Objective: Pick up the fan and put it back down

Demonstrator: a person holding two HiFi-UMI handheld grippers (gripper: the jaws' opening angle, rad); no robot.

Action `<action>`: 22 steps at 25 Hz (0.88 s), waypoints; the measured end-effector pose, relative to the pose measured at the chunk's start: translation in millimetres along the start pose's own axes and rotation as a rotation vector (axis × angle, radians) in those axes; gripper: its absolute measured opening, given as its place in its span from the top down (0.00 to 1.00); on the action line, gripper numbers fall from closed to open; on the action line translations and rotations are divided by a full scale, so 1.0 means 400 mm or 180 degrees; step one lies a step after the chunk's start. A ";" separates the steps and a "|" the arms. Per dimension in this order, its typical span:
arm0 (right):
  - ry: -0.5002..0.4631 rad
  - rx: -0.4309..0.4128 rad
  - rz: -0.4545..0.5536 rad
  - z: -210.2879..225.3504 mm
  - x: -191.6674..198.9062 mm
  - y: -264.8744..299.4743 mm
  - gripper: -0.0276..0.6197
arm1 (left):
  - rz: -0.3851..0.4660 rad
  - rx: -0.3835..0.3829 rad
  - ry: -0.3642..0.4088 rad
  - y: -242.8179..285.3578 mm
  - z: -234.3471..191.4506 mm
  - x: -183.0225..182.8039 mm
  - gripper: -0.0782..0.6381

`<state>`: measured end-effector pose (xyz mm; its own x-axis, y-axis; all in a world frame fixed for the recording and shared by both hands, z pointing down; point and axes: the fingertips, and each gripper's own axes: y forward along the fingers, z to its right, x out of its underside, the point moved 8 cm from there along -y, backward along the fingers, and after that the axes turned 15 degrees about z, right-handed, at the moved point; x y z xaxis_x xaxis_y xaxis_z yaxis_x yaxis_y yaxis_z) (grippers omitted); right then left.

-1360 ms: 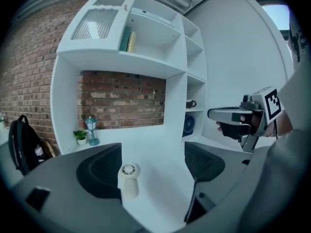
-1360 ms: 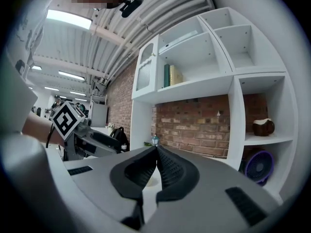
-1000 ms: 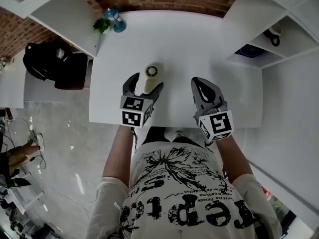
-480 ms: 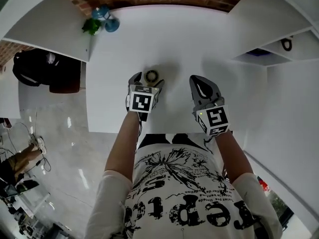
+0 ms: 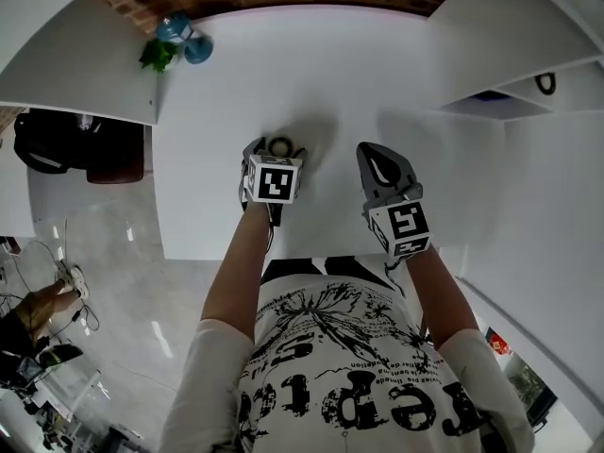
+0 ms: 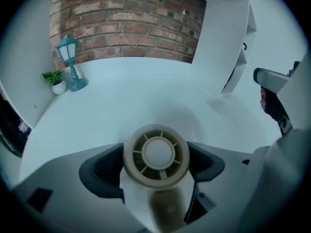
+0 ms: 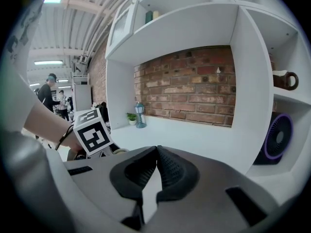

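- White desk (image 5: 340,83) set against a brick wall (image 6: 126,23), with white shelving (image 7: 272,81) to either side.
- Left gripper (image 5: 277,151): clamped on the fan (image 6: 156,154), one jaw pressing each side of the round cream head, the fan's body running back toward the camera between them.
- Probably gripped at the head as the widest, firmest part; looks a centred hold, unlikely to twist.
- Fan over the near middle of the desk, straight ahead of the person; cannot tell whether lifted clear or resting on the surface.
- Right gripper (image 7: 156,152): jaws pressed together on nothing, just beside the left one and apart from the fan, likely idle and out of the way for a one-handed job.
- Farther out: teal lantern (image 6: 70,64) and small potted plant (image 6: 57,80) at the far left corner, well apart from the fan, so no obstacle to setting down.
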<state>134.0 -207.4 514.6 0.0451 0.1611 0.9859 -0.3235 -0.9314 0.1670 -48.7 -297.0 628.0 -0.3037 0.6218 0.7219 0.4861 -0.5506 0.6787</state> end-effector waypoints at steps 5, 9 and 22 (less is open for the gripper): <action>0.0013 0.0022 -0.0008 0.001 0.008 -0.003 0.93 | 0.0038 -0.0067 0.0010 0.002 -0.002 0.003 0.35; -0.0015 0.0012 0.0000 0.005 -0.002 -0.006 0.93 | -0.0056 0.0002 0.0083 0.000 0.000 0.000 0.35; -0.0116 0.0041 0.0328 -0.016 -0.114 -0.069 0.93 | 0.0409 0.0058 0.0289 -0.151 0.015 -0.081 0.35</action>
<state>134.9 -187.0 464.9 0.0467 0.0525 0.9975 -0.3160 -0.9465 0.0646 -63.4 -280.7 562.9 -0.3104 0.4936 0.8124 0.5401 -0.6117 0.5780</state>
